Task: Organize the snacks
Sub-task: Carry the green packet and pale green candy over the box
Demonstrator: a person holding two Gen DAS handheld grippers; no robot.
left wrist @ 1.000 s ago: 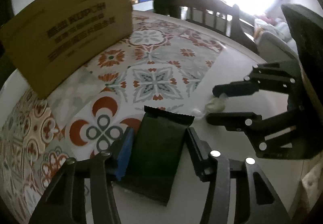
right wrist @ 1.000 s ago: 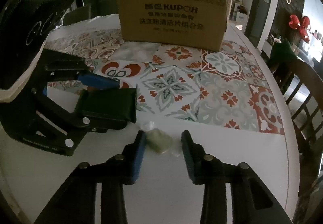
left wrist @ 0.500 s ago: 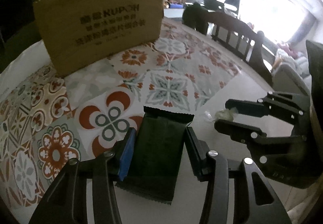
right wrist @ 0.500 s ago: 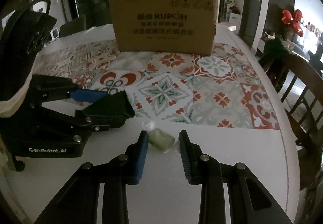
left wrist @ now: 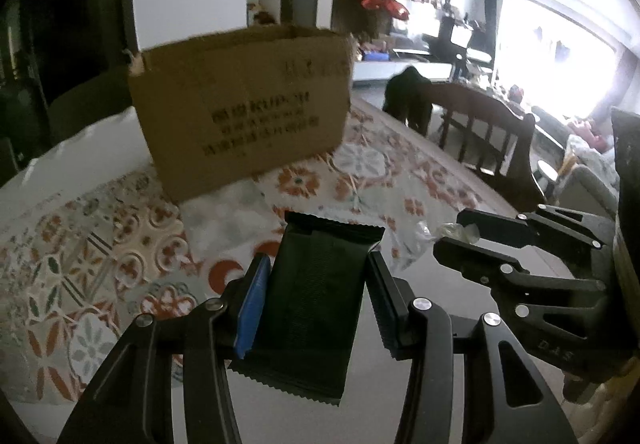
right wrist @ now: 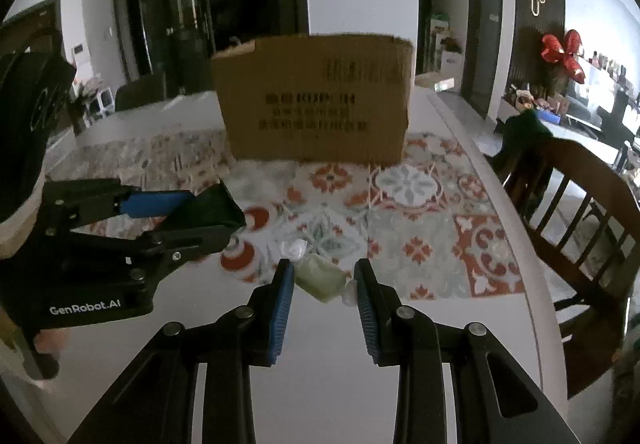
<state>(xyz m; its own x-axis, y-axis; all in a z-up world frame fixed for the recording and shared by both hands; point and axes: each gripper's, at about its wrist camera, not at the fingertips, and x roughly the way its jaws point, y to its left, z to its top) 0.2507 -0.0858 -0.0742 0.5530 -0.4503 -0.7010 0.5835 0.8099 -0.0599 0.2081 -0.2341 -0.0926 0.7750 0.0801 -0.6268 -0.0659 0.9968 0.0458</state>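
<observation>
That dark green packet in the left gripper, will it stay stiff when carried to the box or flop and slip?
The packet sticks out past the left gripper at both ends without drooping, so it probably carries fairly stiff. It looks thin and flat, likely light. Its film looks smooth, so it might slide if the squeeze eases.

Home dining area, patterned tablecloth (right wrist: 416, 204) on round table, wooden chairs (right wrist: 580, 204) at three o'clock, living-room window (left wrist: 560, 56) at two o'clock
</observation>
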